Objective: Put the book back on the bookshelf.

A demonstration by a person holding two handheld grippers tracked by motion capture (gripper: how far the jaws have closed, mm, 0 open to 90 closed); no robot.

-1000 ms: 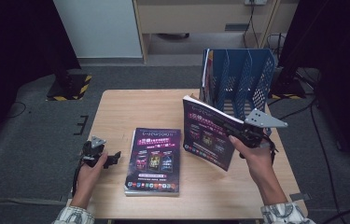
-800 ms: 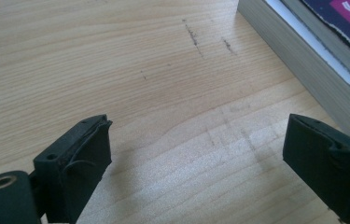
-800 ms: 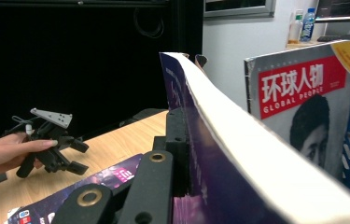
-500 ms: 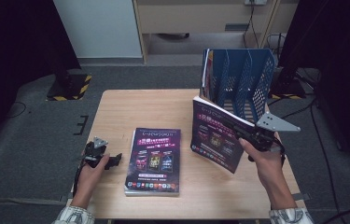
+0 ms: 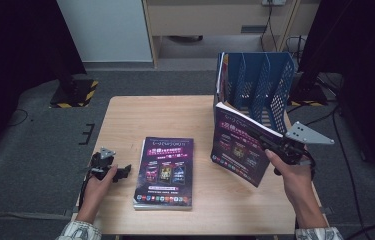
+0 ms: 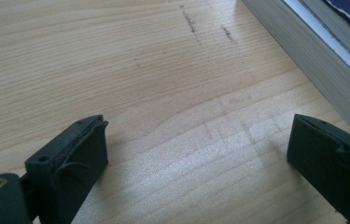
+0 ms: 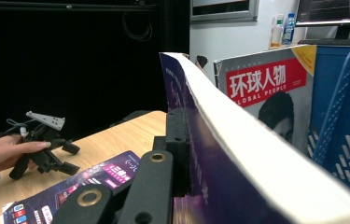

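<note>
Right now the right gripper [image 5: 270, 146] has its fingers clamped on the edge of a thick purple-covered magazine [image 5: 239, 149], lifted off the light wooden table [image 5: 175, 115] and tilted, just in front of the blue perforated plastic file rack [image 5: 260, 82], which already holds a red-titled magazine [image 7: 266, 91]. Meanwhile the left gripper [image 5: 120, 172] rests on the table with its fingers [image 6: 74, 158] spread wide around bare wood, just beside a stack of matching purple magazines [image 5: 165, 170] lying flat.
</note>
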